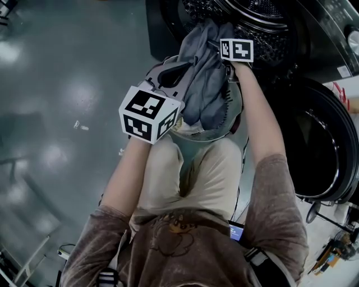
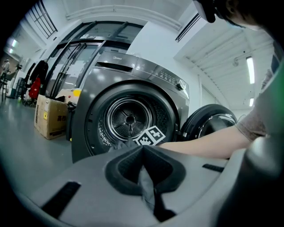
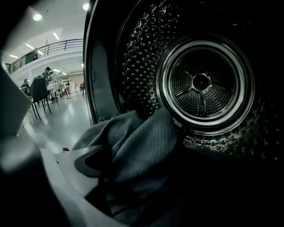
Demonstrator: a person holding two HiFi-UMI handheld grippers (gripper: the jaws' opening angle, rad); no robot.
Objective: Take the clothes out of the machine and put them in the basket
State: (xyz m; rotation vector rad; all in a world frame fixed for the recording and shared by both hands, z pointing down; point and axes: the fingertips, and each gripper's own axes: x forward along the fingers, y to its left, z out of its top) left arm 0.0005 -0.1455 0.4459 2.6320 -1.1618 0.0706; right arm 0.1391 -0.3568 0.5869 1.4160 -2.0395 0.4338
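Note:
A grey garment (image 1: pixel 203 78) hangs from the mouth of the dark machine (image 1: pixel 247 17) down into the grey basket (image 1: pixel 239 106) in front of my knees. My right gripper (image 1: pixel 224 35) reaches into the drum opening, its marker cube just above the cloth. In the right gripper view the garment (image 3: pixel 137 146) lies bunched between the widely parted jaws, which do not press on it. My left gripper (image 1: pixel 162 92) sits at the basket's near left side. The left gripper view is filled by the basket's handle hole (image 2: pixel 144 170) with cloth in it, and the jaws are hidden.
The machine's round door (image 1: pixel 320 146) stands open at the right. A cardboard box (image 2: pixel 51 117) sits on the floor left of the machine. Polished grey floor (image 1: pixel 61 112) spreads to the left. Cables and small gear lie at the bottom right (image 1: pixel 336 246).

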